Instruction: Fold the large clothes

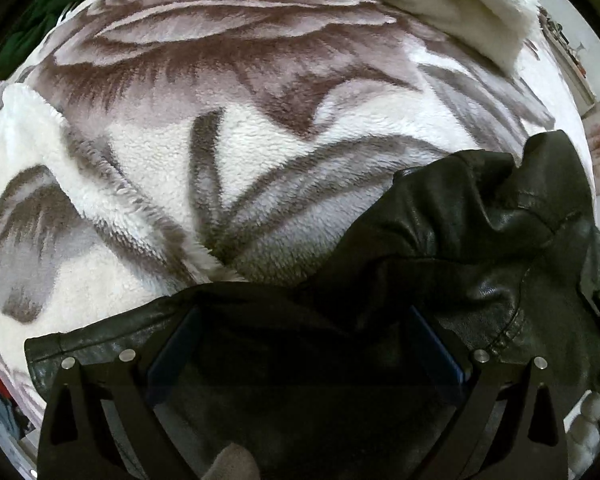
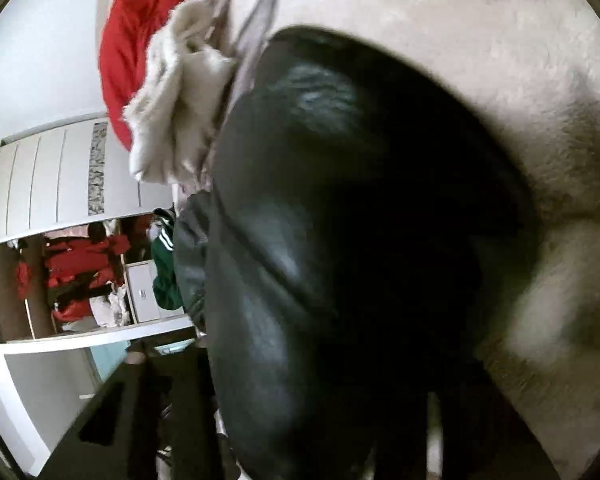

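Leather jacket [image 1: 480, 240] edge lies between our left gripper's [image 1: 304, 344] spread jaws; floral fleece blanket [image 1: 220, 140] ahead lies open; our right gripper's state we cannot tell.

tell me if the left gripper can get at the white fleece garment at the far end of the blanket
Probably not yet: the left gripper has the black leather jacket between its jaws, and the white fleece garment lies across the floral blanket.

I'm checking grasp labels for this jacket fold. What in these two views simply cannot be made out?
- Left wrist view: the left gripper fingertips, sunk in the black leather jacket; its grip is unclear.
- Right wrist view: the right gripper's fingers, covered by the jacket and motion blur; open or shut is unreadable.
- Both views: the jacket's full outline, cut off by frame edges.
- Right wrist view: the wardrobe contents, too small.
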Demonstrator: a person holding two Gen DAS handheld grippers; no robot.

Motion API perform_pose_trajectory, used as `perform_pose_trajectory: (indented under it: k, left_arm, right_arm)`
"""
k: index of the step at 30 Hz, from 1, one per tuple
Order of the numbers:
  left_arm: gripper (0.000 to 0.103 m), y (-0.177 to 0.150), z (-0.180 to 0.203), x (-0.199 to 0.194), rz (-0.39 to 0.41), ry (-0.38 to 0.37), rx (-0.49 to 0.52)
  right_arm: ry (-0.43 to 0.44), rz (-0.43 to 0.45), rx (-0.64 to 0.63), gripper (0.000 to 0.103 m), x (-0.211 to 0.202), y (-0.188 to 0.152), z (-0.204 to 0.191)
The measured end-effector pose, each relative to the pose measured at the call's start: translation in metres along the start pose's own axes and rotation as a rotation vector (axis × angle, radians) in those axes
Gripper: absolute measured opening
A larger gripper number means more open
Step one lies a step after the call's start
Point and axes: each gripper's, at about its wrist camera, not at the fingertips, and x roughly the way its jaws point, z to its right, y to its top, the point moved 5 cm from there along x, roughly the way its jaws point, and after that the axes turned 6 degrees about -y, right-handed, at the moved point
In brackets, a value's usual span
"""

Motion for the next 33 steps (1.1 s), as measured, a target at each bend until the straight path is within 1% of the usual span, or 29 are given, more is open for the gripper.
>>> perform_pose_trajectory:
  k: [3, 6, 7, 9, 10, 13, 15, 17, 18, 19, 20, 21, 22, 24, 25, 26, 27, 28, 30, 31, 32, 33]
  left_arm:
    - [0.103, 0.002, 0.001, 0.000, -0.002, -0.003, 0.009]
    - [0.103, 0.002, 0.001, 0.004, 0.001, -0.025, 0.008]
    - [0.103, 0.003, -0.003, 0.006, 0.002, -0.035, 0.006]
    - [0.103, 0.005, -0.009, 0.006, 0.003, -0.052, 0.008]
    - [0.103, 0.004, -0.013, 0.006, 0.004, -0.068, 0.009]
    - [0.103, 0.002, -0.025, -0.003, 0.004, -0.131, -0.004]
    - [0.102, -0.001, -0.044, -0.019, 0.009, -0.172, -0.046]
    - [0.102, -0.009, -0.078, -0.054, 0.064, -0.230, -0.128]
    - [0.102, -0.013, -0.095, -0.070, 0.090, -0.239, -0.160]
    - [0.102, -0.023, -0.124, -0.093, 0.124, -0.234, -0.210]
    - [0.102, -0.031, -0.148, -0.109, 0.150, -0.227, -0.252]
    - [0.102, -0.042, -0.173, -0.128, 0.177, -0.217, -0.297]
    - [0.102, -0.058, -0.207, -0.146, 0.206, -0.198, -0.349]
    - [0.102, -0.084, -0.253, -0.175, 0.242, -0.162, -0.420]
    - [0.102, -0.098, -0.278, -0.187, 0.261, -0.146, -0.453]
    - [0.102, -0.114, -0.300, -0.197, 0.274, -0.131, -0.481]
    - [0.102, -0.128, -0.313, -0.203, 0.277, -0.118, -0.497]
    - [0.102, -0.145, -0.329, -0.206, 0.279, -0.095, -0.517]
    - [0.102, -0.168, -0.353, -0.203, 0.271, -0.066, -0.549]
    - [0.102, -0.181, -0.360, -0.202, 0.265, -0.068, -0.574]
    - [0.102, -0.190, -0.365, -0.202, 0.261, -0.075, -0.592]
    - [0.102, -0.199, -0.369, -0.201, 0.257, -0.080, -0.607]
  right_arm:
    - [0.008, 0.034, -0.045, 0.027, -0.016, -0.012, -0.023]
    - [-0.024, 0.057, -0.157, 0.025, -0.028, -0.030, -0.064]
    - [-0.043, 0.062, -0.196, 0.024, -0.028, -0.035, -0.075]
    - [-0.109, 0.071, -0.315, 0.024, -0.029, -0.051, -0.109]
    - [-0.131, 0.076, -0.355, 0.024, -0.029, -0.058, -0.119]
    - [-0.207, 0.089, -0.507, 0.024, -0.025, -0.091, -0.162]
    - [-0.261, 0.106, -0.618, 0.024, -0.021, -0.117, -0.188]
    - [-0.316, 0.117, -0.726, 0.024, -0.013, -0.146, -0.213]
    - [-0.357, 0.125, -0.801, 0.024, -0.005, -0.164, -0.228]
    - [-0.385, 0.126, -0.870, 0.024, 0.004, -0.185, -0.240]
    - [-0.400, 0.123, -0.910, 0.024, 0.010, -0.200, -0.247]
    - [-0.433, 0.115, -0.987, 0.024, 0.025, -0.225, -0.257]
    - [-0.452, 0.098, -1.040, 0.024, 0.038, -0.246, -0.263]
    - [-0.475, 0.057, -1.141, 0.024, 0.062, -0.297, -0.266]
    - [-0.492, 0.012, -1.211, 0.024, 0.083, -0.328, -0.265]
    - [-0.501, -0.025, -1.246, 0.024, 0.099, -0.349, -0.261]
    - [-0.512, -0.086, -1.283, 0.025, 0.124, -0.377, -0.254]
    - [-0.541, -0.160, -1.322, 0.025, 0.151, -0.405, -0.240]
    - [-0.618, -0.264, -1.379, 0.025, 0.188, -0.444, -0.205]
    - [-0.667, -0.303, -1.396, 0.027, 0.204, -0.458, -0.186]
    - [-0.697, -0.328, -1.400, 0.029, 0.211, -0.464, -0.176]
    - [-0.706, -0.345, -1.388, 0.035, 0.215, -0.467, -0.172]
